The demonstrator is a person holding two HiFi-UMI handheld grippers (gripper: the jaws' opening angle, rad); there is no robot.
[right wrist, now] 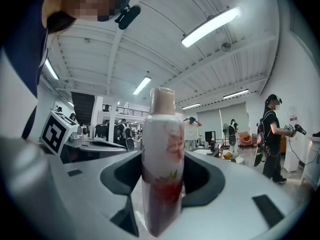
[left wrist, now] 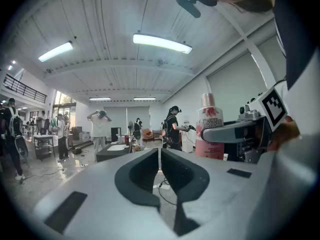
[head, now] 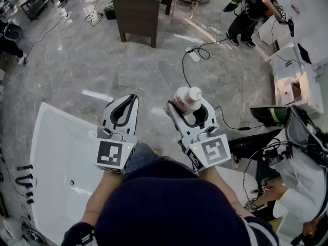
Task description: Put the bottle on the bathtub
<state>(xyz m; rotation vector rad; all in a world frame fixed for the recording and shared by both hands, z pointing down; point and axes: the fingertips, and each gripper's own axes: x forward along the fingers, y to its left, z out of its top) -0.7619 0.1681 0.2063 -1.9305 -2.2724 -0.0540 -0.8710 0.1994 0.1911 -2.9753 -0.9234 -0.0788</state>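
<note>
A white bathtub (head: 43,137) is seen at the lower left of the head view, its far rim running slantwise below the two grippers. A small drain fitting (head: 72,182) is seen on the basin floor. Beyond the rim, a wide stretch of grey marble floor (head: 102,60) is left open up to a dark wooden desk (head: 137,9). That stretch is crossed on the right by a black cable (head: 183,70) leading to a white power strip (head: 193,54).

The right gripper (head: 188,109) is held out over the floor, just past the tub's far rim, with its jaws closed around a white bottle (head: 187,99). In the right gripper view the bottle (right wrist: 162,164) is shown upright, with a red flower print and a cream cap. It is clamped at its lower body between the dark pads (right wrist: 120,176) of the right gripper (right wrist: 162,181).

The left gripper (head: 132,98) is held just beside the right one, apart from it and roughly level. In the left gripper view the jaws of the left gripper (left wrist: 159,156) are brought together, with only a thin slit left between the pads and nothing held. The bottle (left wrist: 210,129) is seen at that view's right.
</note>
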